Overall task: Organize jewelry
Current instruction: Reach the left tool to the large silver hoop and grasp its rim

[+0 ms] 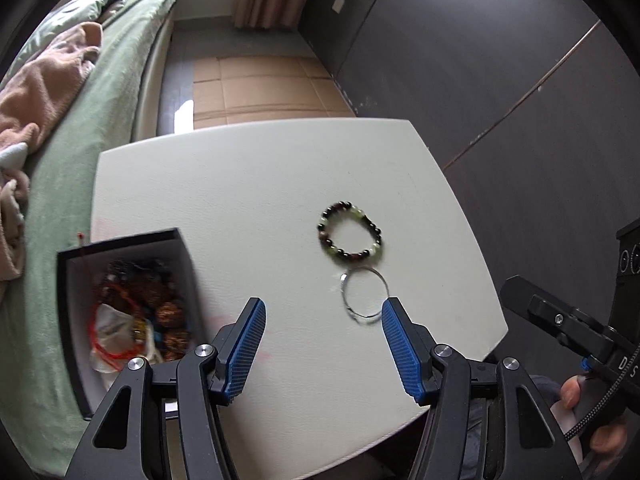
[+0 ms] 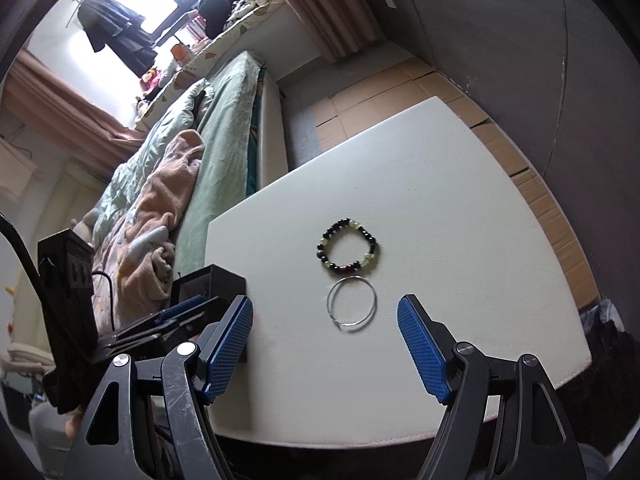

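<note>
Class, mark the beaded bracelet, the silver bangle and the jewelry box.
beaded bracelet [image 1: 325, 240], left wrist view, dark beads on its left arc
silver bangle [image 2: 329, 304], right wrist view, left wire edge
jewelry box [image 1: 188, 256], left wrist view, right wall

The left gripper [image 1: 324, 312] points steeply downward, its blue-padded jaws standing well apart with nothing between them. The right gripper [image 2: 325, 314] also tilts downward, its jaws spread wider and empty. A hand [image 1: 592, 412] wraps around the right gripper's handle.
</note>
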The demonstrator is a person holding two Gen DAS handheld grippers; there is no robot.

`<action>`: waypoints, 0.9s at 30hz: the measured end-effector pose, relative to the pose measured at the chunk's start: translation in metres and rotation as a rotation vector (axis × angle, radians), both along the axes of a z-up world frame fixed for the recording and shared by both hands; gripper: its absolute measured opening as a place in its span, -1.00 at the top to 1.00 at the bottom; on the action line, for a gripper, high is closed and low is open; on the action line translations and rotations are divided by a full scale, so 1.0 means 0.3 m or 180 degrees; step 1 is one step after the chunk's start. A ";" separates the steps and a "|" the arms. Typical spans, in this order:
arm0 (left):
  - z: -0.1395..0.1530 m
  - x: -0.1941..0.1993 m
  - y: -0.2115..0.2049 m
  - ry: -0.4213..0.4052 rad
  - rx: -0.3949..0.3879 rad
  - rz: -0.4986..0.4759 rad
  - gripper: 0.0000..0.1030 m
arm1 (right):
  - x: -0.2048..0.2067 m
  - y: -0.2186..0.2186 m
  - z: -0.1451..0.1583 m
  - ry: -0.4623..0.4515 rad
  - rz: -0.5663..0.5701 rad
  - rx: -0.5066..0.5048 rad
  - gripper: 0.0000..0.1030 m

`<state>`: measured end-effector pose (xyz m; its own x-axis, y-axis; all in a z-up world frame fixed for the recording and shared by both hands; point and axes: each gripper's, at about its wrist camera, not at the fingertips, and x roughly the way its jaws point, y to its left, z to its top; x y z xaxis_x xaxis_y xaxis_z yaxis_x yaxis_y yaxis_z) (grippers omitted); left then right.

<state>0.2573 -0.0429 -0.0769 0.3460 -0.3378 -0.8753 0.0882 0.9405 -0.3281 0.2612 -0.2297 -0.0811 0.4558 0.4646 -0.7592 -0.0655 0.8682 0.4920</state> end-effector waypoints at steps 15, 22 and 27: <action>-0.182 0.075 -0.179 0.0536 0.0318 0.0307 0.34 | 0.051 -0.175 -0.096 0.0218 -0.0279 -0.0102 -0.45; -0.237 0.098 -0.243 0.0631 0.0753 0.0423 0.62 | 0.072 -0.247 -0.129 0.0302 -0.0350 0.0057 -0.46; -0.242 0.104 -0.283 0.0685 0.1010 0.0425 0.63 | 0.087 -0.292 -0.142 0.0342 -0.0418 0.0185 -0.46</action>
